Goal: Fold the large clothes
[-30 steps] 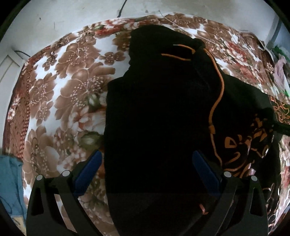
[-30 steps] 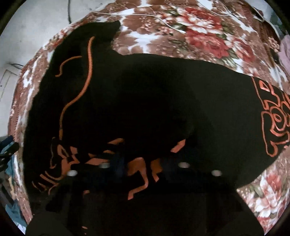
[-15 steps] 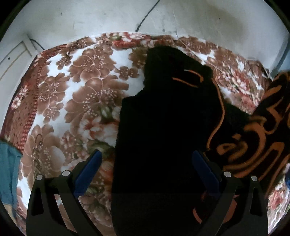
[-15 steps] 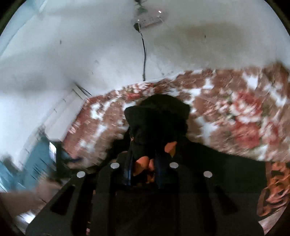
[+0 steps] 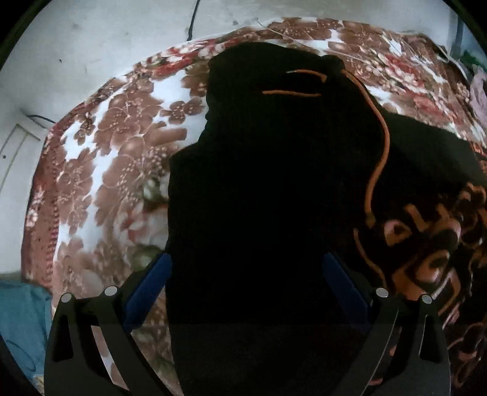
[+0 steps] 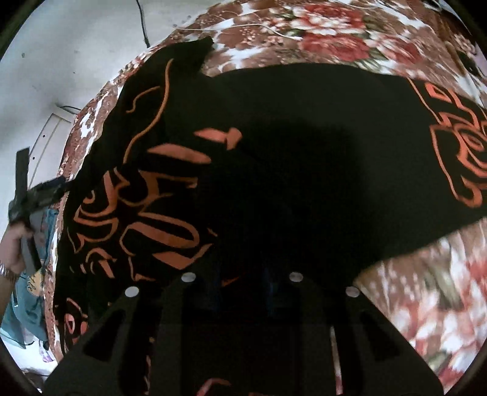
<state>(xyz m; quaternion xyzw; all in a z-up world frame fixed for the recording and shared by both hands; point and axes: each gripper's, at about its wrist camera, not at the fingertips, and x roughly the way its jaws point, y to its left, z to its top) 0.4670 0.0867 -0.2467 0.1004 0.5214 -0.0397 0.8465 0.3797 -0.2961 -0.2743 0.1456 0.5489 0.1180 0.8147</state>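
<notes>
A large black hoodie (image 5: 261, 189) with orange drawstrings and orange print lies spread on a floral bedspread (image 5: 115, 158). My left gripper (image 5: 246, 283) is open, its blue-padded fingers (image 5: 149, 286) wide apart just above the hoodie's near left part. In the right wrist view the hoodie (image 6: 289, 146) fills the middle, printed panel at left. My right gripper (image 6: 243, 292) has its fingers close together on a fold of the black fabric, low over the bed.
The floral bedspread (image 6: 432, 286) covers the bed to a white wall (image 5: 91, 45) at the back with a hanging cable (image 5: 193, 18). Blue cloth (image 5: 18, 316) lies off the bed's left side. My left hand and gripper show at the left edge (image 6: 24, 201).
My right gripper lifted the cloth high half a second ago, then came back down low over the bed with it. My left gripper stayed open, shifting slightly over the hoodie.
</notes>
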